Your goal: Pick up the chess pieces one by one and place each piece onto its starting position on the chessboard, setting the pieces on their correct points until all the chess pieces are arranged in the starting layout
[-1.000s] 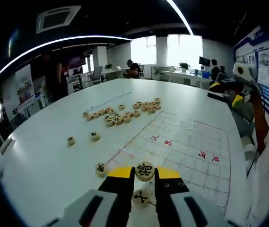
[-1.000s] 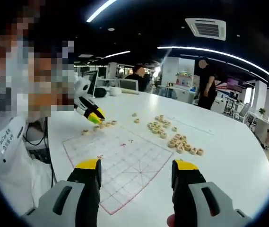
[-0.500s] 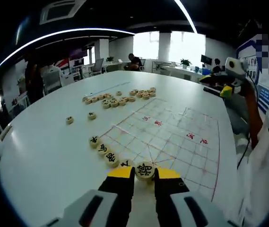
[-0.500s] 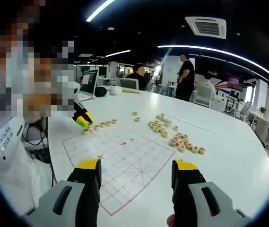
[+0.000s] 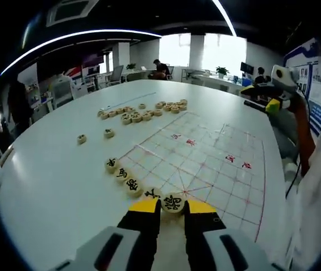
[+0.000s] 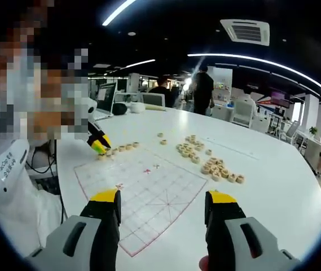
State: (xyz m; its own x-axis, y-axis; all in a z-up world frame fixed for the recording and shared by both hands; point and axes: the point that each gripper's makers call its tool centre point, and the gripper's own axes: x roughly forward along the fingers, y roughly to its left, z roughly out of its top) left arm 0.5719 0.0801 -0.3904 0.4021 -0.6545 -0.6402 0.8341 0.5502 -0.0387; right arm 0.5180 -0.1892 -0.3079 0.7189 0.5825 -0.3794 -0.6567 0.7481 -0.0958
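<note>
**Left gripper pinches a piece at the board's near edge; right gripper spread and empty**

In the left gripper view, the left gripper [image 5: 172, 208] has its jaws pressed onto a round pale piece [image 5: 173, 202] with a black character on its face. The piece sits at the near edge of the board [image 5: 205, 164], at the end of a row [image 5: 125, 178] of four like pieces laid along that edge line. The board is a thin sheet with a red grid and a few red characters, lying flat on the white table [image 5: 53, 175]. Two stray pieces [image 5: 95, 136] lie on the table beyond the board's left edge, and a long cluster [image 5: 140, 112] of pieces runs past its far left corner. The right gripper [image 5: 264, 101] shows here too, at the right, above the board's far edge — yellow-tipped.

In the right gripper view, the right gripper [image 6: 161, 209] has its jaws spread wide with nothing between them, held above the board's [image 6: 143, 189] nearest corner. This view shows the left gripper [image 6: 99, 144] from the side, low at the board's far left corner beside the row [image 6: 121, 148]. Two clusters [image 6: 205, 161] of pieces lie on the table [image 6: 273, 186] past the board's right edge — the characters are too small to read here.
</note>
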